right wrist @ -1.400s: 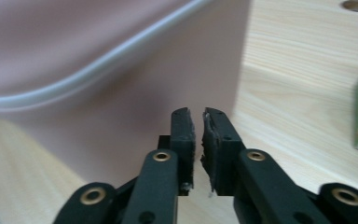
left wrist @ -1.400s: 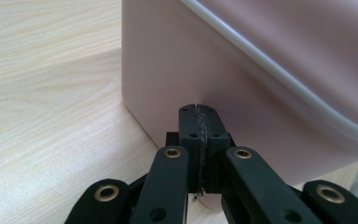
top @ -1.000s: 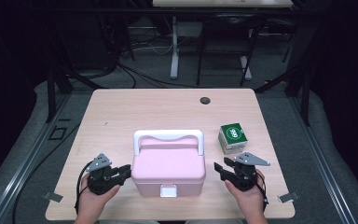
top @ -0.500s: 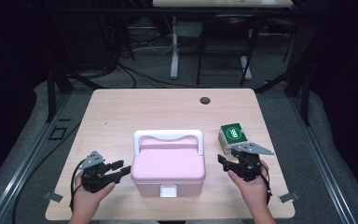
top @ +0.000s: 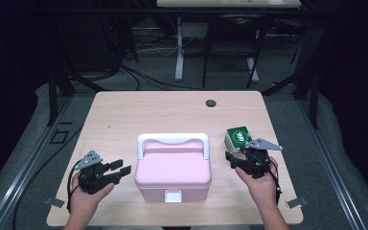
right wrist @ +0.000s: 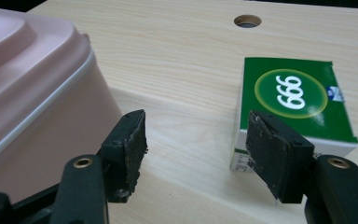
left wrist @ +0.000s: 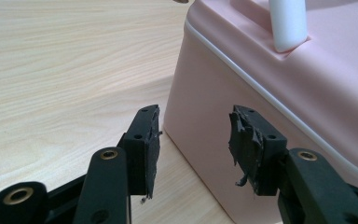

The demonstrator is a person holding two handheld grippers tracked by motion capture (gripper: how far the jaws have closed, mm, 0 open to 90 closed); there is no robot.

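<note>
both my hands have backed off the pink box (top: 173, 168) since a second ago, and my right gripper (top: 233, 161) has come up a bit toward the green carton (top: 236, 137). both sets of jaws have just been opening and are wide now, nothing in them. left gripper (top: 120, 169) sits at 9 o'clock of the box, just off its side wall. box is mid worktop (top: 139, 110), carton at its 2 o'clock.

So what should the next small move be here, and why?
Probably ease the right gripper forward onto the green box: its jaws have just been opening, stand open with nothing between them, and the box lies just ahead, beside the pink case.
</note>
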